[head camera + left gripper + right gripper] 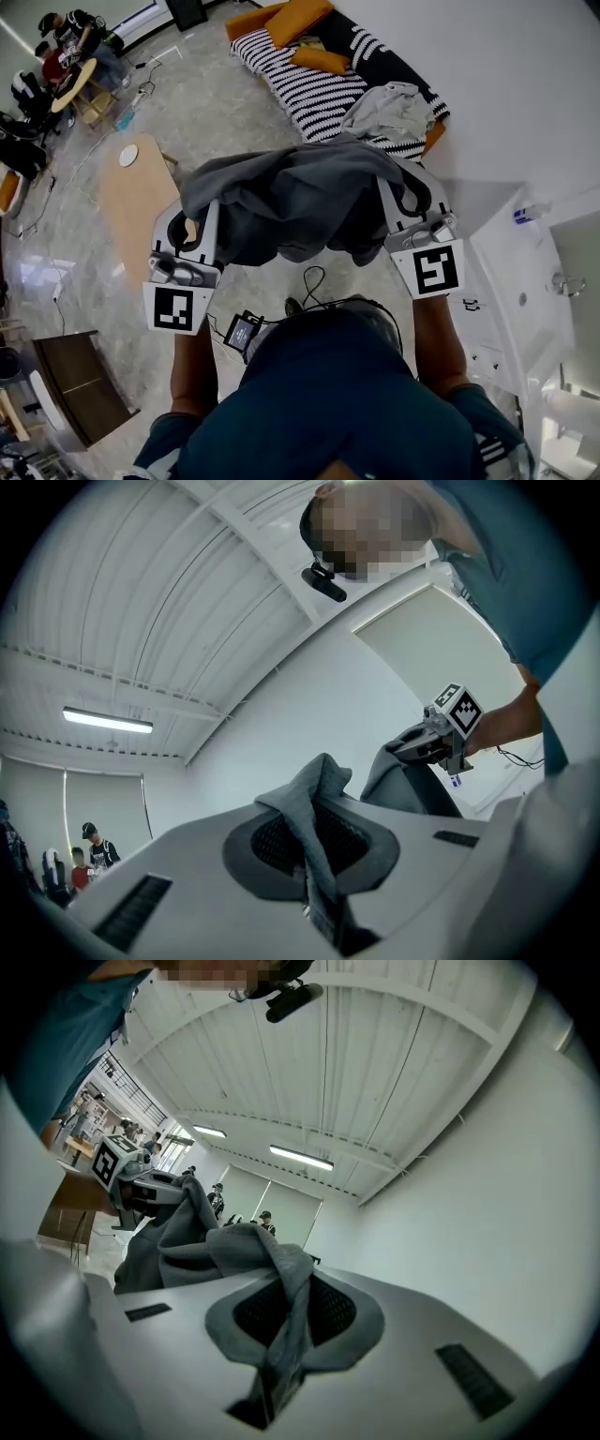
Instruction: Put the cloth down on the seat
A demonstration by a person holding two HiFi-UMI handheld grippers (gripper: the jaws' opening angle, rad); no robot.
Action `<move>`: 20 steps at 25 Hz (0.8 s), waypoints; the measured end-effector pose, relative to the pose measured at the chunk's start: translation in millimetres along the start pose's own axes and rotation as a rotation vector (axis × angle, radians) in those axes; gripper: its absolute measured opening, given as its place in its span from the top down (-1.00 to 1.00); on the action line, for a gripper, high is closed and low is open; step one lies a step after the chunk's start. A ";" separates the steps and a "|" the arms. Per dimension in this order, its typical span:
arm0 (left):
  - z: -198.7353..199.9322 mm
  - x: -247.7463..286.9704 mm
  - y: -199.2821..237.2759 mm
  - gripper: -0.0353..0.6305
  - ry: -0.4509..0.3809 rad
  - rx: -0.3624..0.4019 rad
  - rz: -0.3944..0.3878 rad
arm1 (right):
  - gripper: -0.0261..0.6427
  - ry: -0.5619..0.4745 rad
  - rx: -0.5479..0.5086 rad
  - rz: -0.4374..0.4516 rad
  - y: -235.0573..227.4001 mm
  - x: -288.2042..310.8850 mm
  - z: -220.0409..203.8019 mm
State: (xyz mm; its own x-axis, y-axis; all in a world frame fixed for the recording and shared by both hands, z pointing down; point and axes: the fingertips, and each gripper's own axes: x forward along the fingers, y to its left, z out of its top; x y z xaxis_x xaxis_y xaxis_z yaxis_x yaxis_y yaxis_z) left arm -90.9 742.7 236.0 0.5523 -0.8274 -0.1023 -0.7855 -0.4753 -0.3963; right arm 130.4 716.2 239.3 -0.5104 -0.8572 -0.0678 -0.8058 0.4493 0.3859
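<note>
Head view: left gripper (pixel 208 208) and right gripper (pixel 392 187) each pinch the dark grey fabric cloth (pixel 291 192), hanging mid-air short of the black-and-white striped sofa seat (pixel 305 92). I'd hold it spread, lower onto bare stripes, then release.

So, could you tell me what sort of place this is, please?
Probably a large open workspace staged as a lounge: a striped sofa with orange cushions, a wooden table on the pale stone-look floor, and people gathered in the far corner.
</note>
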 end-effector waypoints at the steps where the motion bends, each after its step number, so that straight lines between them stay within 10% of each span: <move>1: -2.0 1.0 3.4 0.83 -0.006 -0.005 0.000 | 0.82 0.000 0.003 -0.002 1.7 3.5 -0.5; 20: -6.9 80.0 -17.6 0.83 0.049 -0.010 0.086 | 0.82 -0.065 0.048 0.119 -65.7 40.4 -35.8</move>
State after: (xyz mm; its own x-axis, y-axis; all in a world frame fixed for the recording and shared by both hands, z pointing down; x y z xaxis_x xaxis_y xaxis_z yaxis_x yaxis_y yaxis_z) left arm -34.9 682.8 241.1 0.4682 -0.8790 -0.0907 -0.8325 -0.4043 -0.3788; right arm 173.5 643.1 244.2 -0.6200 -0.7801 -0.0844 -0.7514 0.5593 0.3502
